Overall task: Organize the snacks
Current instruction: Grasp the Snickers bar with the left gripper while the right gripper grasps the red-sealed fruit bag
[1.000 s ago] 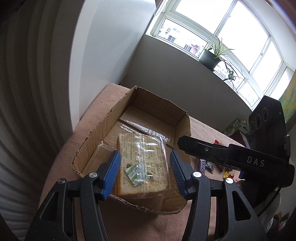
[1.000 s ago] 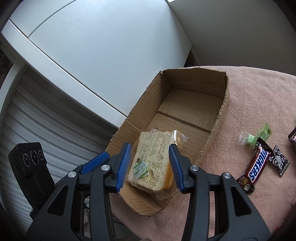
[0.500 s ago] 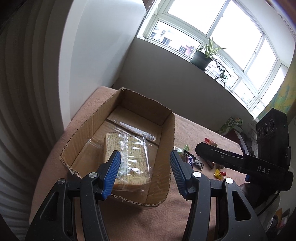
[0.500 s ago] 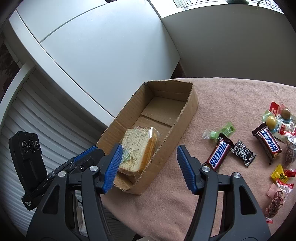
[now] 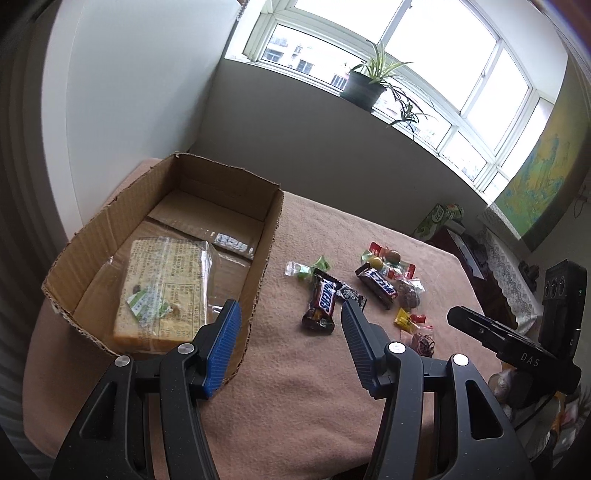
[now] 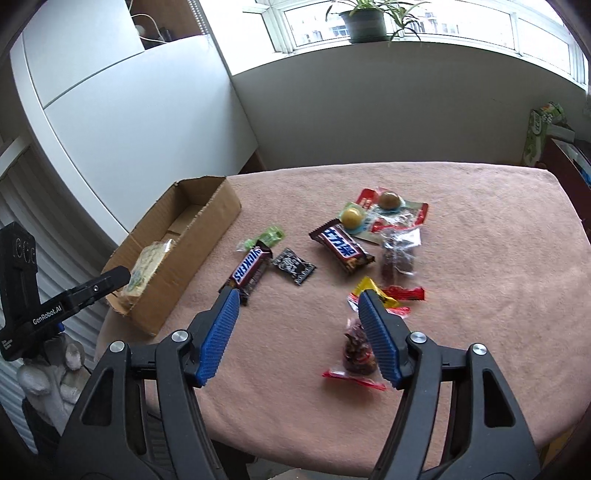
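1. The left gripper (image 5: 291, 328) is hanging over the pink cloth-covered table (image 5: 295, 398), its jaws opening with nothing between the blue pads; only cloth is showing in the gap.
2. The cardboard box (image 5: 271, 225) is sitting at about 10 o'clock from that gripper, its near corner just behind the left blue pad.
3. A wrapped slab of bread (image 5: 162, 288) is lying flat inside the box, toward its near end, with a small green-and-white packet showing on its wrapper.
4. The right gripper (image 6: 295, 306) is also hanging above the table, jaws opening and gripping nothing.
5. A Snickers bar (image 6: 248, 270) is lying at about 11 o'clock from the right gripper, its lower end just beside the left pad's tip.
6. A small black packet (image 6: 293, 266) is resting right next to the Snickers bar, and a green candy (image 6: 267, 238) is lying above it near the box wall.
7. A second chocolate bar (image 6: 341, 247) is lying at 12 o'clock, with a packet of two round yellowish sweets (image 6: 384, 212) beyond it.
8. A yellow-and-red candy (image 6: 384, 295) is touching the right pad's tip in the picture, and a dark sweet in a clear red-edged wrapper (image 6: 356, 350) is lying just left of that pad.
9. A potted plant (image 6: 364, 18) is standing on the windowsill at 12 o'clock, well apart from the snacks.
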`<state>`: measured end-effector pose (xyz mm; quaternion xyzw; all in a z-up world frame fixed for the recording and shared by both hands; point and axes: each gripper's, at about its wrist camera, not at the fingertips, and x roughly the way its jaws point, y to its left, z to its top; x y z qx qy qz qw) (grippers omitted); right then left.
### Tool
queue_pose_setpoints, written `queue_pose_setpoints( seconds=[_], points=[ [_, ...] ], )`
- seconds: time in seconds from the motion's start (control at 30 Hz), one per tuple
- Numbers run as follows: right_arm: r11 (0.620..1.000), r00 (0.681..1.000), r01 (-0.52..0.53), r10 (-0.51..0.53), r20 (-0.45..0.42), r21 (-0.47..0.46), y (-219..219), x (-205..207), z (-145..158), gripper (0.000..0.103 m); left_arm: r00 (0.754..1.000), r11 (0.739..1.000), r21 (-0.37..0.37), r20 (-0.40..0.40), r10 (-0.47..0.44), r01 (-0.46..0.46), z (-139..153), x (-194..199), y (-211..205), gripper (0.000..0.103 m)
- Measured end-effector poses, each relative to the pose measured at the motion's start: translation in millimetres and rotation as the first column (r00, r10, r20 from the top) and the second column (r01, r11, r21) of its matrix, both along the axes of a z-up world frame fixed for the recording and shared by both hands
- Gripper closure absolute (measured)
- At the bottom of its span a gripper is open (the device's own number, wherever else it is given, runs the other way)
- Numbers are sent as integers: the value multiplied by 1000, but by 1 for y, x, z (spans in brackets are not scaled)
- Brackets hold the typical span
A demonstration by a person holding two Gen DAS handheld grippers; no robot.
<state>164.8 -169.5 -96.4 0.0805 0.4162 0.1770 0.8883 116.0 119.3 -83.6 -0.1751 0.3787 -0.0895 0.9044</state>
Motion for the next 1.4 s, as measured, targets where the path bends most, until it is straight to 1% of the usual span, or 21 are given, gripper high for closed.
queue_pose_setpoints(
  seconds=[0.1,0.2,0.3,0.47,0.57,0.77,0.93,1.0,1.07,1.1,1.17,1.2,1.23,1.27,1.33,1.4],
  points=[
    [999,999,45,-46,-20,-16,-15,-8,-16,33,999,1000,-2,-22,-23,23,-8,4,-11,47],
    [998,997,61,-63,-41,-33,-23,-12,-30,33,998,999,5,-41,-51,51,-15,8,-24,47],
    [996,997,62,-66,-51,-68,-21,-13,-40,33,995,997,17,-60,-76,77,-21,12,-36,47],
    [995,996,53,-58,-60,-88,-14,-11,-50,33,991,993,46,-85,-107,111,-30,20,-54,47],
    [991,997,53,-59,-46,-124,-8,-8,-52,33,988,989,76,-104,-117,125,-36,30,-64,47],
    [985,997,52,-60,-45,-167,-2,0,-57,33,985,975,174,-127,-114,135,-44,57,-78,47],
    [978,998,39,-48,-39,-207,6,2,-61,34,982,965,218,-147,-116,147,-53,75,-85,47],
    [976,998,32,-43,-43,-217,9,4,-63,38,982,959,245,-154,-108,144,-57,80,-89,47],
    [974,998,26,-39,-54,-225,10,6,-66,45,979,958,244,-168,-113,152,-62,83,-90,47],
    [974,998,24,-38,-58,-226,10,7,-67,46,979,957,247,-172,-111,152,-63,84,-91,47],
    [973,997,21,-37,-65,-229,10,8,-70,52,978,956,250,-174,-111,153,-64,84,-90,48],
    [974,997,19,-36,-71,-227,10,8,-71,54,978,957,246,-176,-114,156,-65,84,-90,55],
    [976,996,14,-32,-79,-218,9,8,-73,59,977,957,244,-181,-116,159,-66,86,-91,62],
    [978,996,11,-30,-87,-208,8,9,-74,63,976,957,245,-184,-114,158,-67,87,-91,64],
    [981,995,13,-32,-90,-196,6,9,-74,64,977,956,250,-186,-107,152,-69,88,-90,72],
    [983,995,16,-34,-94,-185,4,10,-73,66,977,960,233,-185,-110,152,-70,89,-88,73]
  ],
)
